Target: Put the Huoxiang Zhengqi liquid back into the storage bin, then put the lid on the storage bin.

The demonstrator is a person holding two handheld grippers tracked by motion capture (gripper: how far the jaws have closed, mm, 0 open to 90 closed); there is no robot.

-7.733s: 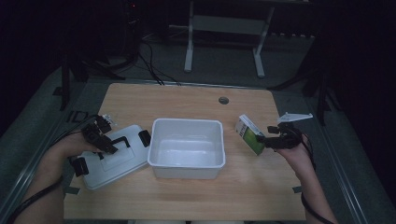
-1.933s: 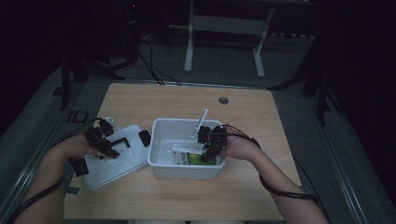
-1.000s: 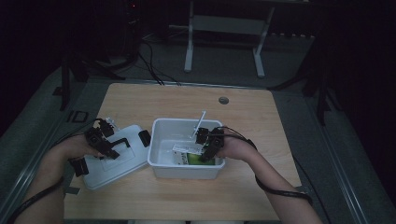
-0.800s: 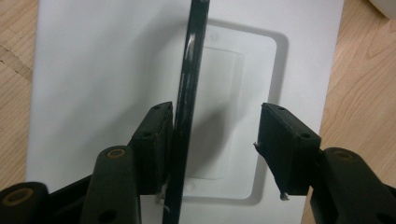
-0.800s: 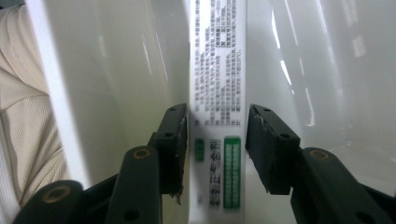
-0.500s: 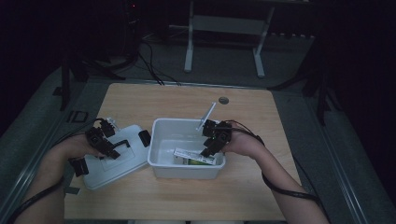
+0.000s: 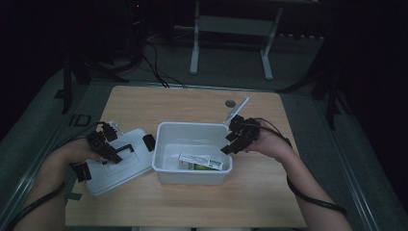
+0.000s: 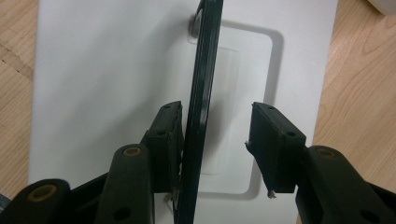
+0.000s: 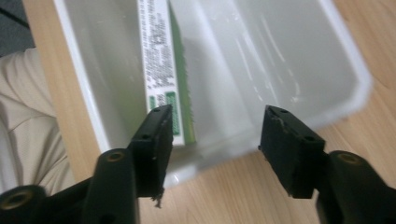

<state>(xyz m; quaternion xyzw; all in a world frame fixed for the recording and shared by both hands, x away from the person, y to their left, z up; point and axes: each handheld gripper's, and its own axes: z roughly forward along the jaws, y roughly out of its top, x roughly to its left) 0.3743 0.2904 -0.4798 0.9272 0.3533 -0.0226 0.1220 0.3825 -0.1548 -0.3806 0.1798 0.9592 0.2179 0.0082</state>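
High view first: a pale wooden table sits in a very dark room, with grey floor around it, a metal stand at the top centre of the frame and cables trailing on the floor at upper left. A small round plug shows in the tabletop near the far edge.

Centre of the frame, the white tub stands open, and the green and white box lies flat inside it, toward the near wall. Left of the tub, touching its corner, lies the white lid with its black handle raised.

Right gripper hangs over the tub's right rim, jaws apart and nothing between them; they have just been opening. Its own view looks down past the pads at the box against the tub wall.

Left gripper straddles the handle: one pad touches it, the other stands clear, so it is not yet clamped, though the jaws have just been closing.

Against a second ago: the right gripper was down inside the tub at the box, and now it has lifted out to the rim, leaving the box behind. The left hand has stayed put on the lid.
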